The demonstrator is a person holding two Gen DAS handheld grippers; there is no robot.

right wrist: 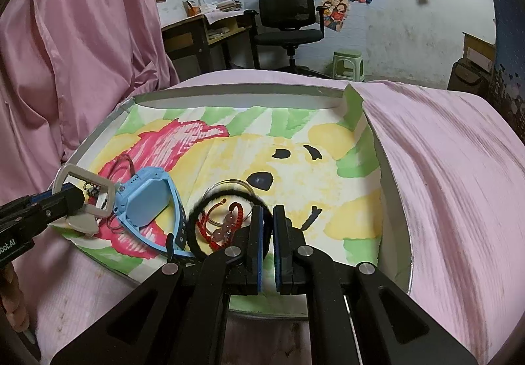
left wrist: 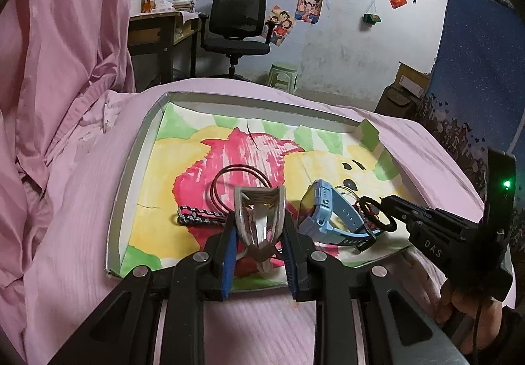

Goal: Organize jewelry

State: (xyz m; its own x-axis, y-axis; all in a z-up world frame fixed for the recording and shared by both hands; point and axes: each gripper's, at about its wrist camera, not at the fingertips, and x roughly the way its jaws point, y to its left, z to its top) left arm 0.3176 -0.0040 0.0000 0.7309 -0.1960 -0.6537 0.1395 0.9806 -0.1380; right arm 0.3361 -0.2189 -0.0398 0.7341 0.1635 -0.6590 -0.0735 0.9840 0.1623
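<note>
A shallow tray (left wrist: pixel 131 174) lined with a coloured drawing lies on a pink bed. My left gripper (left wrist: pixel 259 233) is shut on a silver metal clip (left wrist: pixel 259 217), which stands upright between the blue pads over the tray's near edge. A blue smartwatch (left wrist: pixel 328 214) lies just right of it, with a thin brown ring (left wrist: pixel 236 181) and a braided bracelet (left wrist: pixel 197 217) behind and to the left. My right gripper (right wrist: pixel 267 233) is shut on a black fuzzy hair tie (right wrist: pixel 226 194). Inside the tie's loop lie a red cord bracelet (right wrist: pixel 226 224) with pink beads and a clear bangle (right wrist: pixel 229 184).
Pink sheet (right wrist: pixel 443 184) covers the bed and overlaps the tray's right side (right wrist: pixel 387 168). Pink fabric (left wrist: pixel 65 70) hangs at the left. Beyond the bed stand a desk (left wrist: pixel 157 27), an office chair (left wrist: pixel 236 24) and a green stool (left wrist: pixel 283 76). A hand (left wrist: pixel 459 299) holds the right gripper.
</note>
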